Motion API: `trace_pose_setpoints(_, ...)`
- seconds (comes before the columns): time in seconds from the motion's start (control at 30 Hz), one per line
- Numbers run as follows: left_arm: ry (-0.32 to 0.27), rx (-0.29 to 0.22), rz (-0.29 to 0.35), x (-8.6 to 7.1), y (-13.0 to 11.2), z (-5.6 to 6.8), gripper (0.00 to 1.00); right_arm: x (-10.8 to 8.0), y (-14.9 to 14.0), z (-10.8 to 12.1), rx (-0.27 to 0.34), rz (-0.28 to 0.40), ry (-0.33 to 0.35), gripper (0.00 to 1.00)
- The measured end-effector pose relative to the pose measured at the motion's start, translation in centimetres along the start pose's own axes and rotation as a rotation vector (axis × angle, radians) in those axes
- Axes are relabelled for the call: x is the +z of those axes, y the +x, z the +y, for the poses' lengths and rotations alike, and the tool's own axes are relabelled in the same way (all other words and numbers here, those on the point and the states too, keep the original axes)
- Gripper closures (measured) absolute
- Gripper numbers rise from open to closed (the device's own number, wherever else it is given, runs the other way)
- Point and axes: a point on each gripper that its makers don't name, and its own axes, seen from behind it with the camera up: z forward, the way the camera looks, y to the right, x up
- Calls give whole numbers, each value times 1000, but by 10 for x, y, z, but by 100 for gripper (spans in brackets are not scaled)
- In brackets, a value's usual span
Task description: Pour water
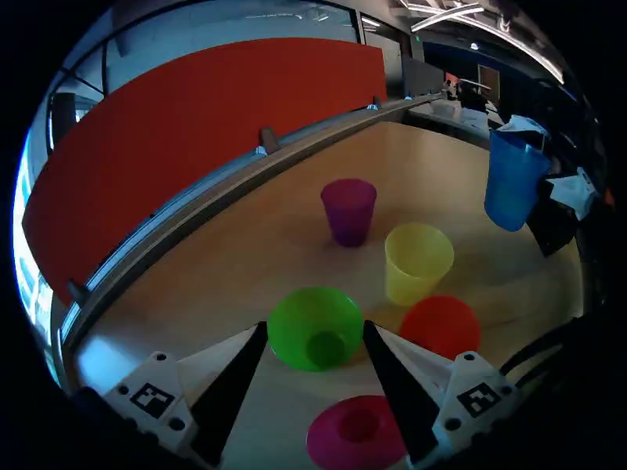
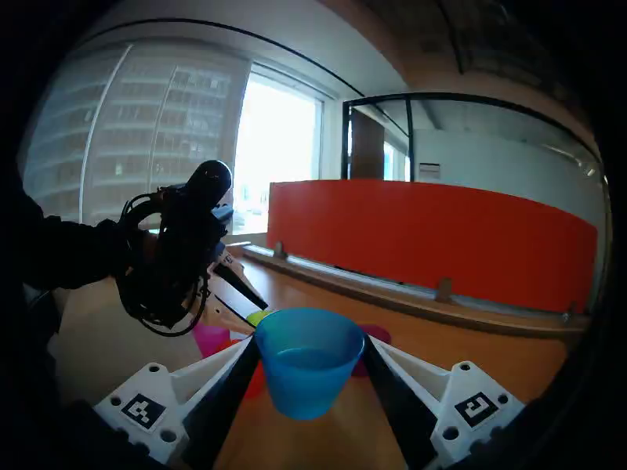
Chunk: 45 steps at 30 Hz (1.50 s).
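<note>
Blue plastic cup [image 2: 306, 384] in right tongs [image 2: 309, 343], green cup [image 1: 302, 313] in left tongs [image 1: 315, 335].

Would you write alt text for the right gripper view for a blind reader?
The right gripper holds a blue cup of water between its jaws above a wooden table; the left gripper is at left, an orange partition behind.

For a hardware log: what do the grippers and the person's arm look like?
The left gripper and right gripper each have black tapered fingers on white bases with square black-and-white markers. In the right gripper view, the left one's body is black with looped black cables; the arm wears a dark sleeve.
</note>
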Motion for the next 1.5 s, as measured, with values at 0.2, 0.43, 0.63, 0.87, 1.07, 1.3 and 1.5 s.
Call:
trace_pose_setpoints(0.2, 6, 6, -7, 4, -1, -1, 10, 0, -1, 0, -1, 0, 1, 7)
trace_pose_setpoints(0.43, 4, 2, -7, 6, -2, -2, 10, -1, -2, 1, 2, -1, 0, 7)
trace_pose_setpoints(0.63, 3, 8, -4, 7, -3, -3, 9, -1, -3, 1, 5, -1, -1, 6)
trace_pose_setpoints(0.87, 6, 17, -2, 9, -4, -3, 9, -1, -4, 0, 6, -1, 1, 7)
trace_pose_setpoints(1.07, 11, 15, -1, 13, -3, -4, 9, 0, -7, 1, 11, 0, 0, 7)
trace_pose_setpoints(1.3, 15, 13, -3, 16, -3, -5, 9, -1, -9, 4, 15, -1, -5, 6)
trace_pose_setpoints(1.5, 23, 32, -35, 23, -18, -4, 9, -2, -8, 4, 17, 1, -5, 7)
